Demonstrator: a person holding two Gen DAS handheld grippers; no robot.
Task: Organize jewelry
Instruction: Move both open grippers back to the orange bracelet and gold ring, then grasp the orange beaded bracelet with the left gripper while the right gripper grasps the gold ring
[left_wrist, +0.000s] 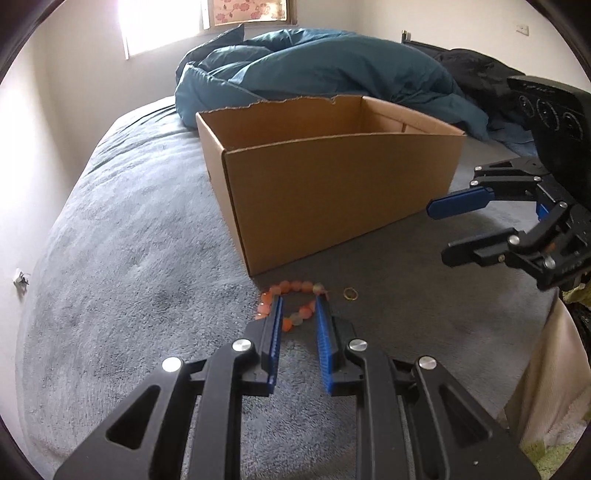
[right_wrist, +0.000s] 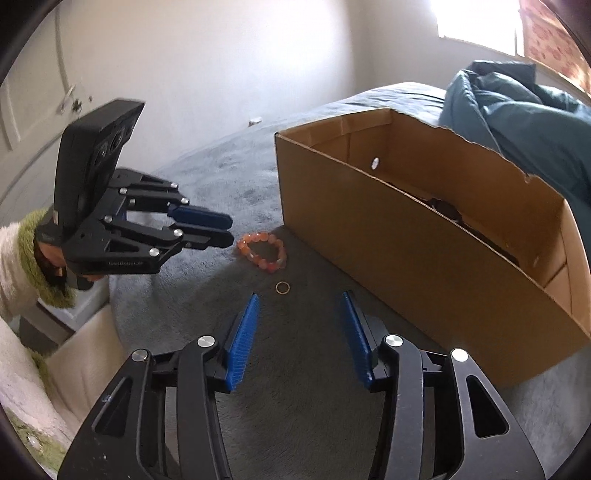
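the left tongs (left_wrist: 299, 306) hung just above the orange bead bracelet (left_wrist: 291, 302), pitched downward, their blue pads (left_wrist: 276, 332) a narrow gap apart with nothing clamped between them. seen from the other side, their tips hovered just beside the bracelet's near edge, not touching it as far as i could tell. that narrow gap looked set for pinching one side of the beaded loop rather than spanning the whole ring.

the right tongs (right_wrist: 301, 295) stood wider apart and empty, aimed down at a small gold ring (right_wrist: 282, 287) lying flat on the bed just ahead of their tips. the wide stance seemed meant to straddle the ring before closing, a fiddly pick since the thin band sat low in the soft pile.

bracelet and ring lay near each other on the bed (left_wrist: 122, 236), close to the front corner of an open cardboard box (left_wrist: 332, 192). the box probably served as the place to gather the jewelry; something dark lay on its floor, too shadowed to name. its back rim was torn and ragged.

the bed carried a plush grey-blue cover, soft enough to let small pieces sink. a crumpled teal duvet (left_wrist: 314, 70) was heaped behind the box. pale walls, a bright window (left_wrist: 159, 26) with a floral blind, and a person's fuzzy green-trimmed sleeve (right_wrist: 33, 258) behind the left tongs completed the room.
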